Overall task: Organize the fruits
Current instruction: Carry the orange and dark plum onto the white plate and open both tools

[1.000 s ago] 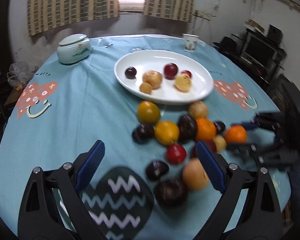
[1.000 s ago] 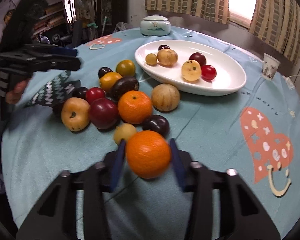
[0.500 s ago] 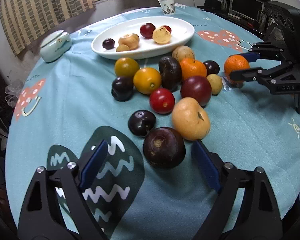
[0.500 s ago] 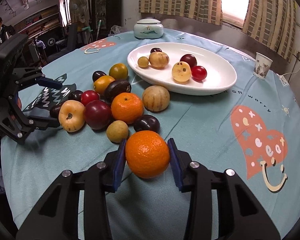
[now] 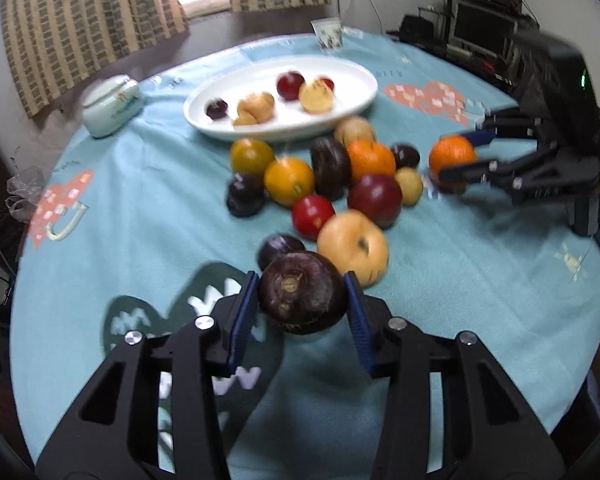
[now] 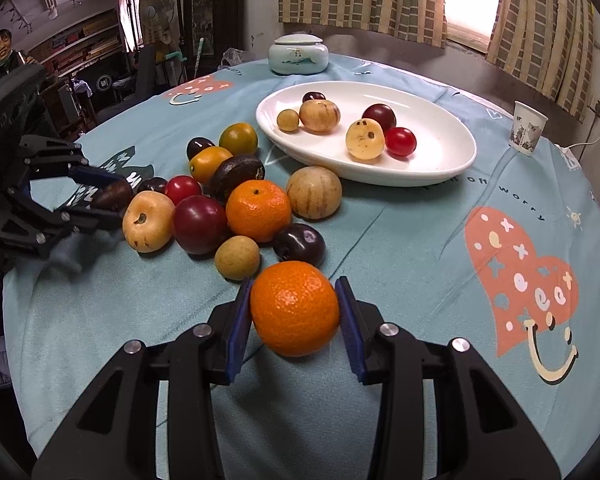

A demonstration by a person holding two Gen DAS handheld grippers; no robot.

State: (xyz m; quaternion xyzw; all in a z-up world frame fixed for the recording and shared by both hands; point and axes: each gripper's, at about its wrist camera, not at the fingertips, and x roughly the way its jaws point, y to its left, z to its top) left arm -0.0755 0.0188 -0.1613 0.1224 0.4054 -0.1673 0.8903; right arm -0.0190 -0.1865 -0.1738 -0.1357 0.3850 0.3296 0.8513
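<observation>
The left gripper (image 5: 303, 296) points steeply down toward the table (image 5: 480, 304), angled forward over the near edge of the fruit cluster. Its jaws have just been closing, and the blue pads now sit against both sides of a dark maroon fruit (image 5: 302, 294). That fruit lies nearest the camera, just in front of a pale yellow fruit (image 5: 354, 246) and a small dark plum (image 5: 280, 246). The left view is blurred, so whether the fruit is clear of the cloth cannot be told.

The right gripper (image 6: 296, 312) also points steeply down. Its jaws stand narrow, pressed on an orange (image 6: 295, 307), which sits between the pads at the near side of the cluster, just behind a small tan fruit (image 6: 237, 258) and a dark plum (image 6: 299, 242).

The remaining loose fruit lies grouped on the teal tablecloth (image 6: 400, 240) between the two grippers. The white oval plate (image 6: 440, 148) stands beyond the cluster and carries six small fruits.
</observation>
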